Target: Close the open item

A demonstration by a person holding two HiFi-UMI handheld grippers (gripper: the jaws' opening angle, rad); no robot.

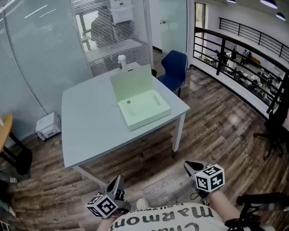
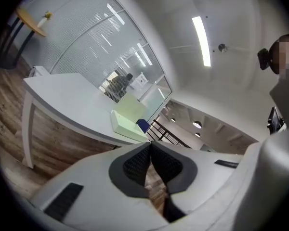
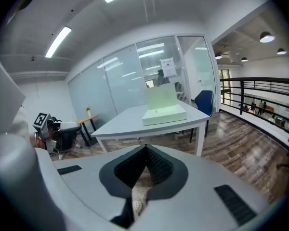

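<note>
Pale green box (image 1: 143, 107) sits open on the worktop (image 1: 89, 124), lid standing upright, well apart from both grippers. Left gripper (image 2: 150, 144) fingers clenched on nothing; right gripper (image 3: 145, 148) likewise.

A pale green box (image 1: 143, 107) sits open on the table's far side; lid upright behind it.

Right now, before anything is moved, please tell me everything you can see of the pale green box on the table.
The pale green, flat rectangular box looks like cardboard. It is open: its lid stands nearly upright along the far edge. The shallow base shows a rectangular recess and a small dark spot. It lies flat on the pale blue-grey table, near the edge closest to the blue chair.
</note>
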